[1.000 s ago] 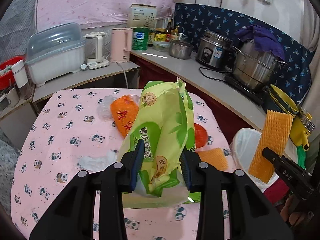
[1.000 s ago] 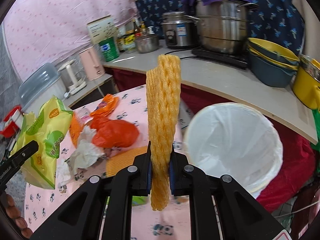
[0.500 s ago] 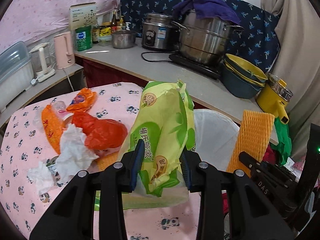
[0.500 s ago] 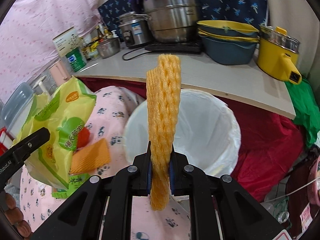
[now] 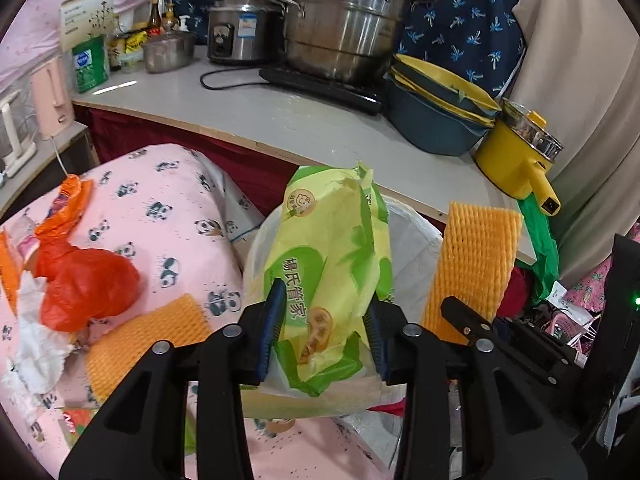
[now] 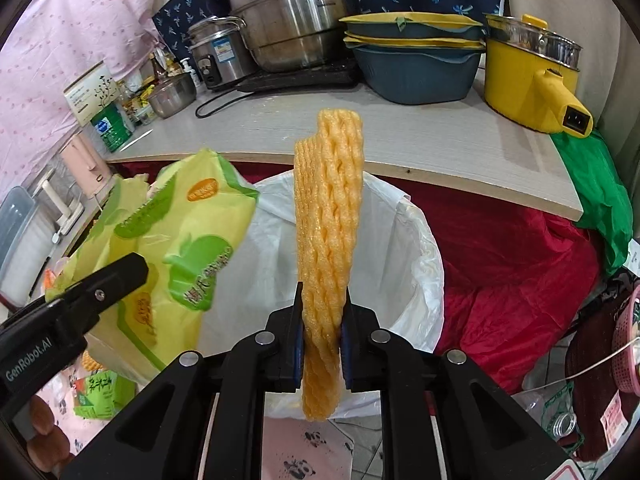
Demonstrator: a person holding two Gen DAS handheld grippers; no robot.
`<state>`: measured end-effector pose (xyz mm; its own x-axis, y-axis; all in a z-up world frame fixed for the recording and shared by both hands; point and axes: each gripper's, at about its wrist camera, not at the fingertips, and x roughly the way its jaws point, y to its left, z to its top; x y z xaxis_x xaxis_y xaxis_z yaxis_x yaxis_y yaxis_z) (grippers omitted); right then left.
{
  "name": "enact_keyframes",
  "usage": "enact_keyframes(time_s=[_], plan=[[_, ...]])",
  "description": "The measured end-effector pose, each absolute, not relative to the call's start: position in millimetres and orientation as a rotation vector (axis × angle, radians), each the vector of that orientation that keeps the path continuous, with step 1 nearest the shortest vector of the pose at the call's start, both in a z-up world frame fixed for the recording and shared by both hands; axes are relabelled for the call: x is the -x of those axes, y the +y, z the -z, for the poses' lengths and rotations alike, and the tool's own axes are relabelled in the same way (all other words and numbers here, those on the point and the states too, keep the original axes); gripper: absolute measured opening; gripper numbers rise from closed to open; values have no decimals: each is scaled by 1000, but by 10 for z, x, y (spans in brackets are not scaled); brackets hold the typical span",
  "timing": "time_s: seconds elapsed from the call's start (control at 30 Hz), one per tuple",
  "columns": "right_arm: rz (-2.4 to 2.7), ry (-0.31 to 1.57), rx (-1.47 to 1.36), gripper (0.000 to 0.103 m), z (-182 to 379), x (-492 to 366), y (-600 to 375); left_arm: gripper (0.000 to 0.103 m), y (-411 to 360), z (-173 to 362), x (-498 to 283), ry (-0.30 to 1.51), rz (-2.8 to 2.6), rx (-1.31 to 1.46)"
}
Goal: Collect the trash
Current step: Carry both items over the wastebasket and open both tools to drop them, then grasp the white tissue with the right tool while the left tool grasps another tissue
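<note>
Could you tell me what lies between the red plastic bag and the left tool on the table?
An orange foam net lies there, seen in the left wrist view.

Cramped home kitchen. Grey counter (image 5: 280,116) along a cloth-hung wall carries a rice cooker (image 5: 240,24), steel steamer pot (image 5: 348,28) on a hob, stacked basins (image 6: 416,60), yellow electric pot (image 6: 528,68), sauce bottles (image 5: 154,20). Panda-print tablecloth (image 5: 168,208) beside it.

**A:** How are the two claws posed?

**B:** The left claw (image 5: 325,330) points forward, its blue-padded fingers (image 5: 271,330) pressed against both sides of a green wrapper (image 5: 332,256).

**A:** And the right?

**B:** The right claw (image 6: 321,343) sits just beside it, fingers (image 6: 297,346) clamped tight on an upright orange foam net (image 6: 329,240).
</note>
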<state>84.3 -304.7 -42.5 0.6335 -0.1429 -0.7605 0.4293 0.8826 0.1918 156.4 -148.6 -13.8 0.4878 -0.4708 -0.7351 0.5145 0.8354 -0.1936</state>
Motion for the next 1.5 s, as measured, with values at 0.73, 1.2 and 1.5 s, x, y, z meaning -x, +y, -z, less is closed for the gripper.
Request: enact_keyframes(time_s=[0.73, 1.2, 1.5], plan=[[320, 774, -349, 48, 232, -932, -2875, 69, -1040, 83, -1653, 830, 449, -8], [179, 761, -288, 49, 41, -922, -2148, 69, -186, -50, -1507, 803, 291, 63], [63, 787, -227, 49, 28, -986, -1522, 74, 566, -10, -1440, 819, 168, 121]])
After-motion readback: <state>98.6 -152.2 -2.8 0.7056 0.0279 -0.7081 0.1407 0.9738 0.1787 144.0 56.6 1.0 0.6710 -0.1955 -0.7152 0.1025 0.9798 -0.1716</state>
